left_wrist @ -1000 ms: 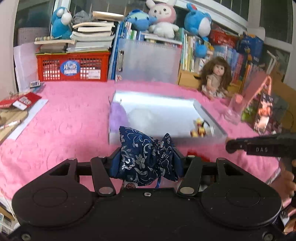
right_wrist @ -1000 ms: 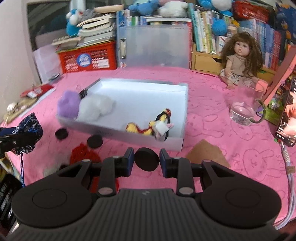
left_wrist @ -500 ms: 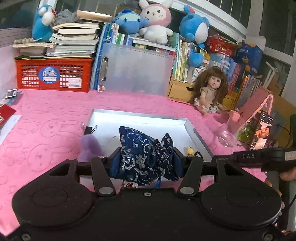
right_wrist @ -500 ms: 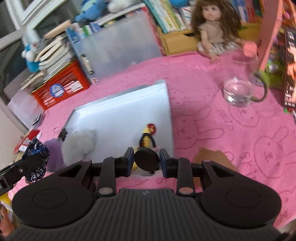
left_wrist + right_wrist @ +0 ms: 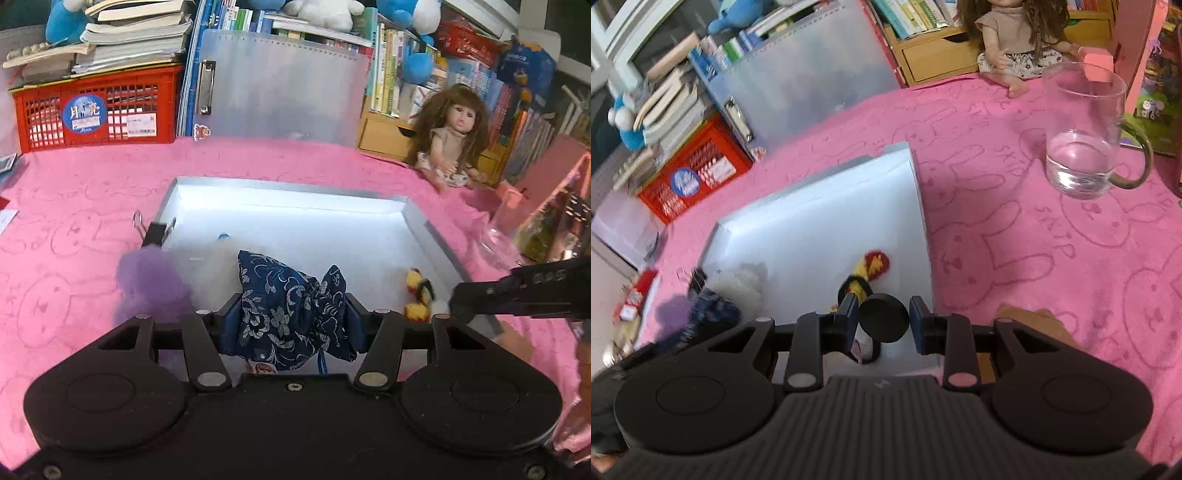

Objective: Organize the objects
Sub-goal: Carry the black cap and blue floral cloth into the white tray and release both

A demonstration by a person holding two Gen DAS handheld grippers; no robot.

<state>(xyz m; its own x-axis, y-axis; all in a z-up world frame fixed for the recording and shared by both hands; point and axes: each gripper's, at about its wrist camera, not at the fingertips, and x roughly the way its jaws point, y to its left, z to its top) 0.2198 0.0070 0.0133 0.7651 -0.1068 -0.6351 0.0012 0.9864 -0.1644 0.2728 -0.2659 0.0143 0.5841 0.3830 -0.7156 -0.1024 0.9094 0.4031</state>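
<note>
Both claws have moved in over the white box [image 5: 295, 229] since a second ago, when they hung back by its near edge. Now the left claw [image 5: 291, 317] is clenched on one blue bag [image 5: 291, 310] with silver flowers, held above the near part of the box. The right claw [image 5: 883, 322] is clenched on one black round disc [image 5: 884, 322], held above the near right corner of the box.

Inside the box lie one white fluffy ball [image 5: 738, 280] and one small yellow and red toy [image 5: 866, 271]. One purple fluffy ball [image 5: 151, 280] sits at the left edge of the box; I cannot tell if it is in or out. One black clip [image 5: 153, 232] is pinched on the left wall of the box.

One glass mug [image 5: 1082, 147] with a little water stands on the pink worktop [image 5: 1015, 258], to the right of the box and apart from it. One doll [image 5: 452, 136] with long brown hair sits at the back. One red basket [image 5: 96, 107] holds a pile of books and has one round blue sticker and one white label, too small to read. The pink cover has bunny shapes and the word "SKIP". The right claw's arm shows "DAS" in the left view.
</note>
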